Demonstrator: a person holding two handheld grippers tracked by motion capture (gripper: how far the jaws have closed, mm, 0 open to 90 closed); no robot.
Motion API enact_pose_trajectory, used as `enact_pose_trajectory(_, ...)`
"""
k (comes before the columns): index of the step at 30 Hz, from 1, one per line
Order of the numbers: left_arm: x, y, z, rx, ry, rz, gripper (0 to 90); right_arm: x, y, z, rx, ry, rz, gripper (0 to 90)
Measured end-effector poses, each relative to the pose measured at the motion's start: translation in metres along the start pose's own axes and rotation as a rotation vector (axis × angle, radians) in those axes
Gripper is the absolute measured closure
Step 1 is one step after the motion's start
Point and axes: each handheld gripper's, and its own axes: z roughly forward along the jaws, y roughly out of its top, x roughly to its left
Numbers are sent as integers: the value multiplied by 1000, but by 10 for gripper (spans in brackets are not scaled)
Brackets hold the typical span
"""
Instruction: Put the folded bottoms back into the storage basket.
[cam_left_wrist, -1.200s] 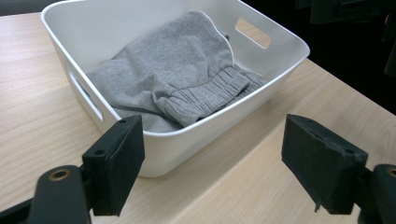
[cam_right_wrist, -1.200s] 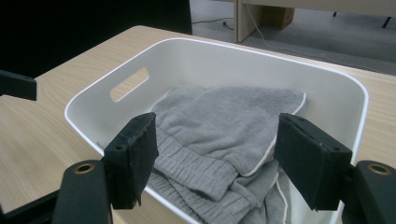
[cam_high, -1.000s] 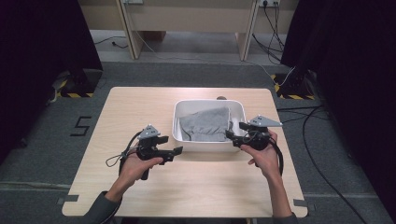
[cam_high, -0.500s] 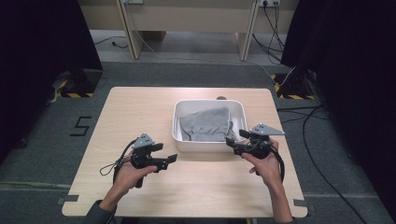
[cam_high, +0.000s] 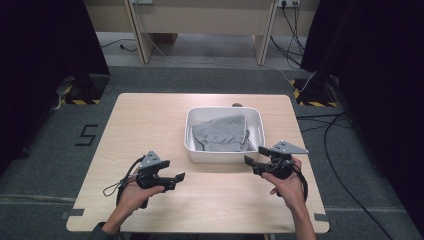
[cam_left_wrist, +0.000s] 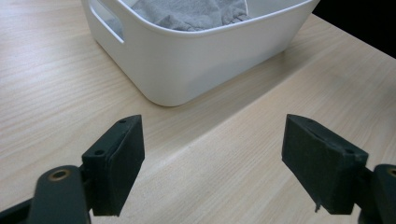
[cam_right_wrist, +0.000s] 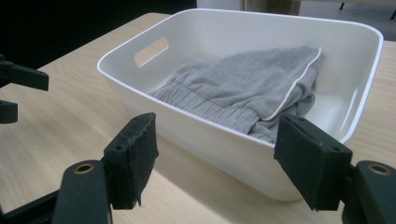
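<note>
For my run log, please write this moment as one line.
left gripper: open, empty | right gripper: open, empty, near tub | grey garment: inside white tub | table

– From my screen I see a white tub (cam_high: 224, 152) with a plain grey garment (cam_high: 220, 133) in it, thin white piping (cam_right_wrist: 290, 91) along one edge.

– Same on mine. The table (cam_high: 150, 125) is pale wood with fine grain.

– My jaws are matte black on both grippers. The carpet (cam_high: 45, 150) is dark grey.

– I see yellow-and-black hazard stripes (cam_high: 77, 101) beside it, too.
</note>
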Motion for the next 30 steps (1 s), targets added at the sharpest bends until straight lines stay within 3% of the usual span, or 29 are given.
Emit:
enact_pose_trajectory(8,-1,-13,-4,10,2,-3,209,5,-9,-4,14,1,-7,303)
enact_pose_trajectory(22,-1,-28,-10,23,12,-7,209,1,-33,-19,5,-24,30,300)
enact_pose_trajectory(30,-1,-43,-15,27,6,-1,206,8,-43,-23,2,-25,27,300)
